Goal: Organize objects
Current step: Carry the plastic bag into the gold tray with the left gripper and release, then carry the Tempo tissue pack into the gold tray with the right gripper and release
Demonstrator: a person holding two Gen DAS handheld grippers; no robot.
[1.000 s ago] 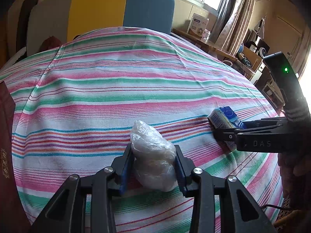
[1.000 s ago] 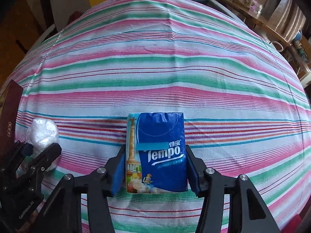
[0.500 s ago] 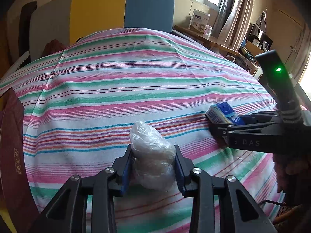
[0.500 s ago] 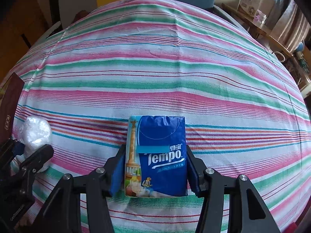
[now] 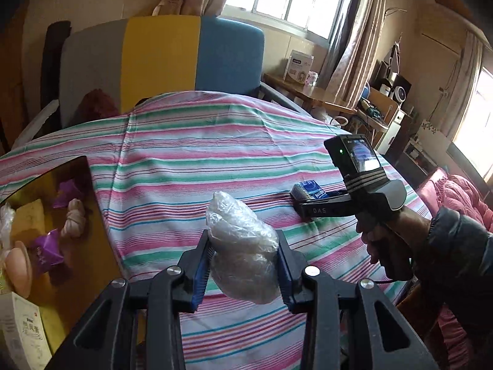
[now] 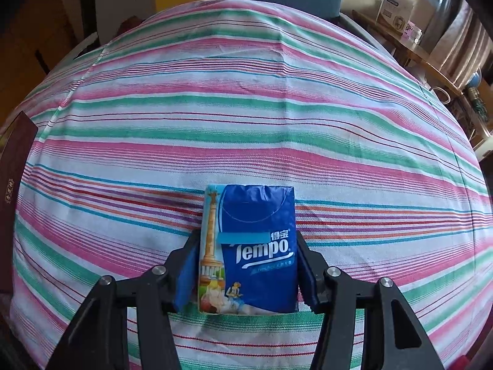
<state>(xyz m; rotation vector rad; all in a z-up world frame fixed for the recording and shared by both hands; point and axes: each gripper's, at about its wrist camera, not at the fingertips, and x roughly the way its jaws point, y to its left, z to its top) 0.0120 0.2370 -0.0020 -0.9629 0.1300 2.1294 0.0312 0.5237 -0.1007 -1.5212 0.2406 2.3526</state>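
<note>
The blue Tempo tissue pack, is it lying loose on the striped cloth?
No, the right gripper clamps the blue Tempo tissue pack between its fingers.

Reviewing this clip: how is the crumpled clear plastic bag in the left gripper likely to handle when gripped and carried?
The plastic bag looks soft and crushable: it bulges past the left gripper above and below. It is probably light, since its unsupported top stands up without drooping. The glossy film may be slippery, so it could slide between the pads.

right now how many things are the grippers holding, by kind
clear plastic bag bundle: 1, in the left gripper
blue tissue pack: 1, in the right gripper
total: 2
</note>
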